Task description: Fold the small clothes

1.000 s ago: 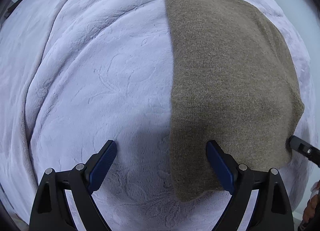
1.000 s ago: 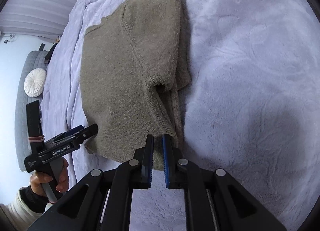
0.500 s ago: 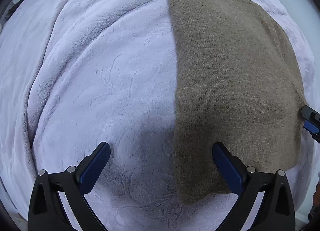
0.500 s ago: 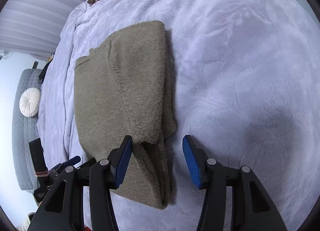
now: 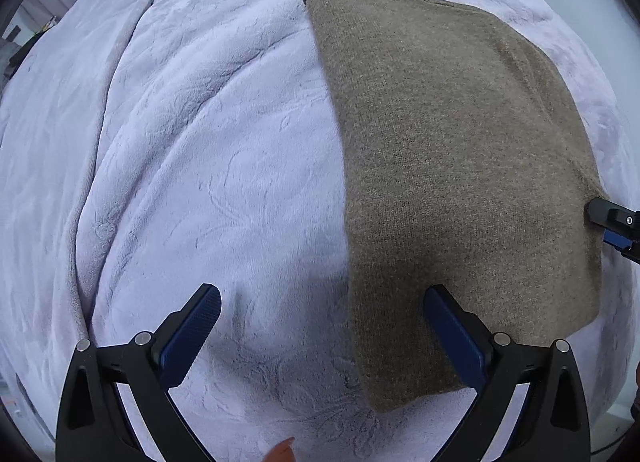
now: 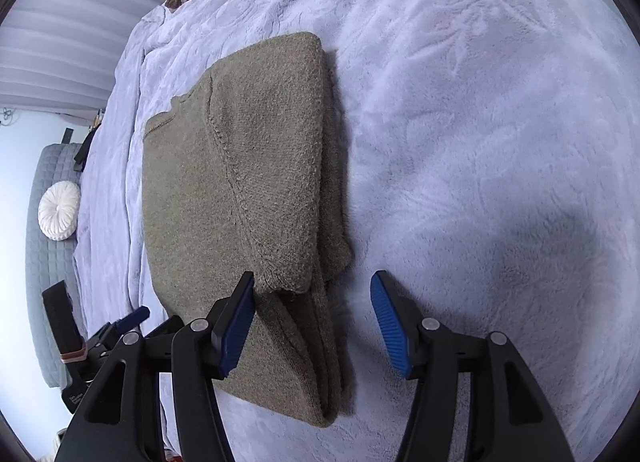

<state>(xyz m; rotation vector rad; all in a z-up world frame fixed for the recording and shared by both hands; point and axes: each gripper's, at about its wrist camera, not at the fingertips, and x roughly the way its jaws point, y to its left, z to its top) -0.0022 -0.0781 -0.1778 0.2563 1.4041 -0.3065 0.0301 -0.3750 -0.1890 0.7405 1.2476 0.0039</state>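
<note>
My left wrist camera looks straight down, close over the bed (image 5: 200,141), along its claw (image 5: 322,326). My right wrist camera tilts down across the bed (image 6: 480,121) toward the far wall, also near. Both views share the folded sweater (image 5: 440,141) (image 6: 240,181), and each catches the other claw at its edge.

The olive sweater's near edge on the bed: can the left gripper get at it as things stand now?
Probably yes. The left gripper is open and points down, its jaws straddling the long edge of the olive sweater. Nothing lies between them but the blanket.
</note>
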